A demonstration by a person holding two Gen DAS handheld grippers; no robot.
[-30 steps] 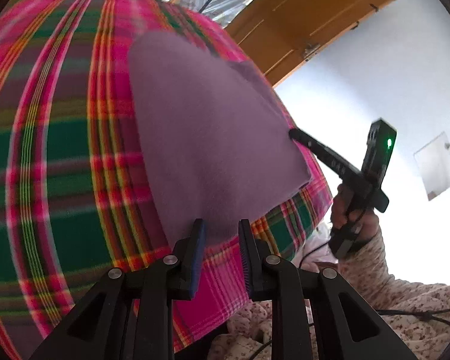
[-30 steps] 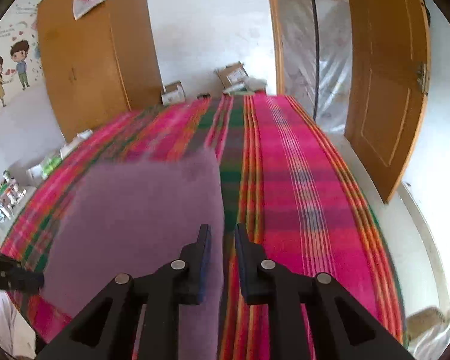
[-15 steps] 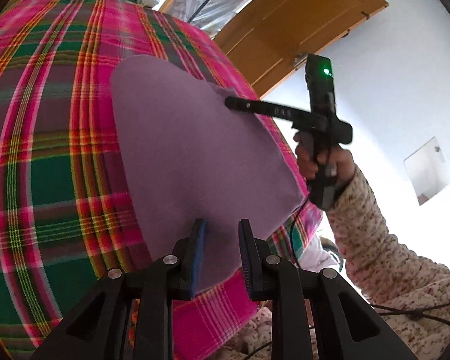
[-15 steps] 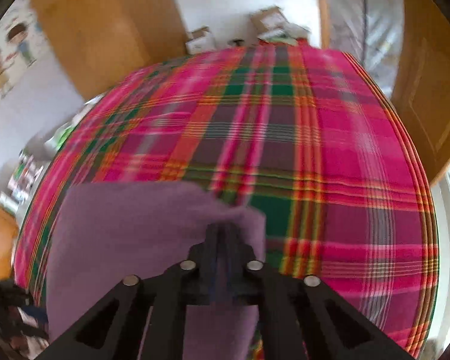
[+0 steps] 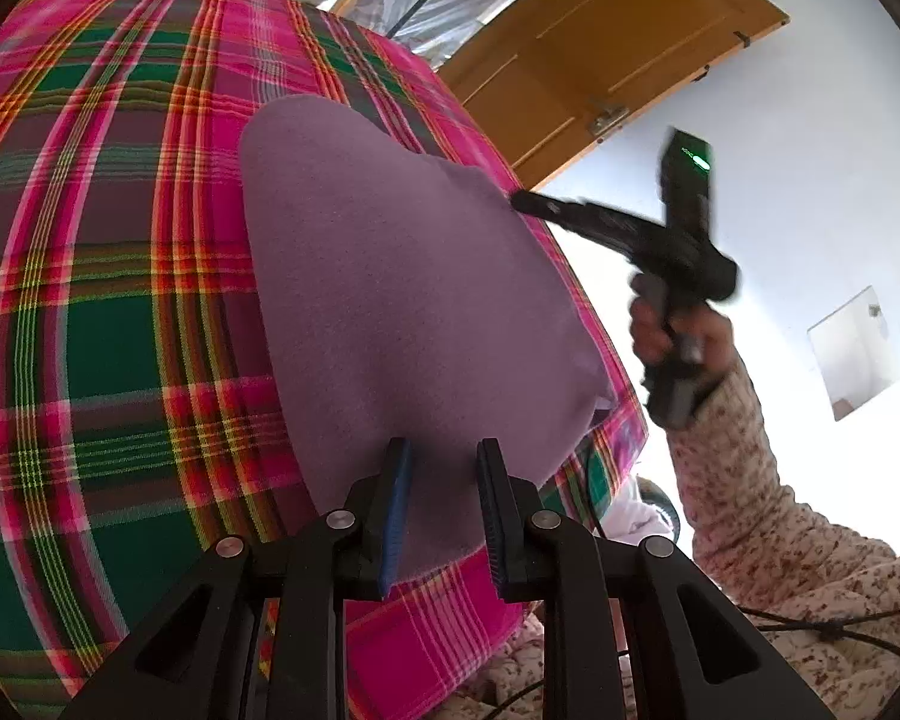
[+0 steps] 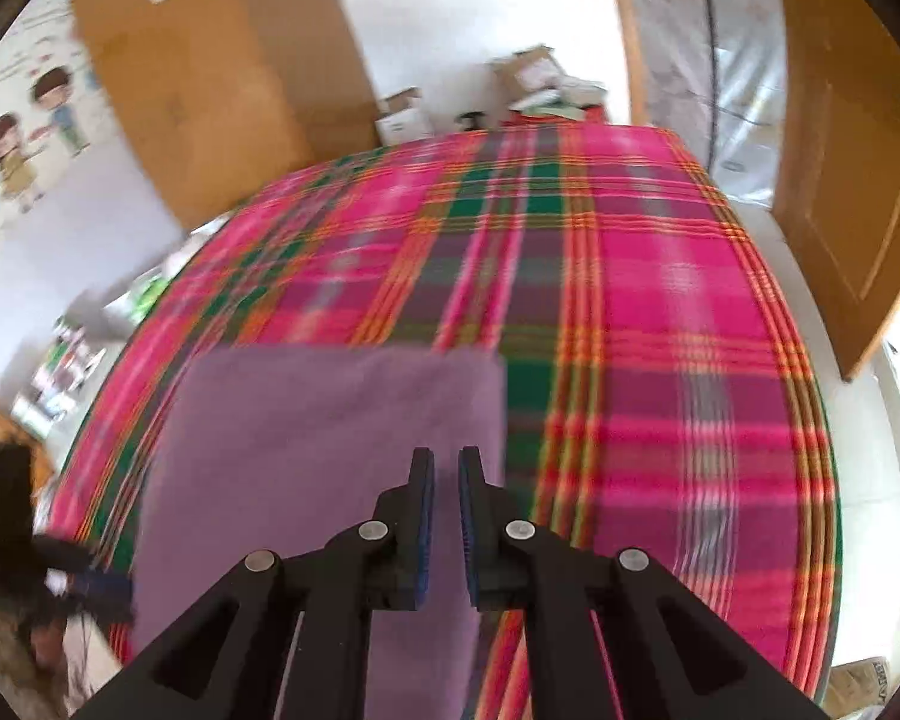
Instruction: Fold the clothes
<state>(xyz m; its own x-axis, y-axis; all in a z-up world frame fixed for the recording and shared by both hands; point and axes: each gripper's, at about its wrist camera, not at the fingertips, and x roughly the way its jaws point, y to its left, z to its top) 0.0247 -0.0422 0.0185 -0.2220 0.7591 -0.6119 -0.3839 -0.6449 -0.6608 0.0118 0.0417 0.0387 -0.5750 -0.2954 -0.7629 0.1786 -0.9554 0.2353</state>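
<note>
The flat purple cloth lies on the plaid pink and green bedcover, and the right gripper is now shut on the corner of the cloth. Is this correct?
Not quite. The flat purple cloth does lie on the plaid pink and green bedcover, but the right gripper is not shut on its corner. The right wrist view shows the jaws slightly apart above the cloth, with nothing between them.

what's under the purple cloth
The purple cloth lies flat on the plaid blanket, which shows on every side of it. A paler layer peeks out at its near right corner. Whatever else lies beneath is covered.
</note>
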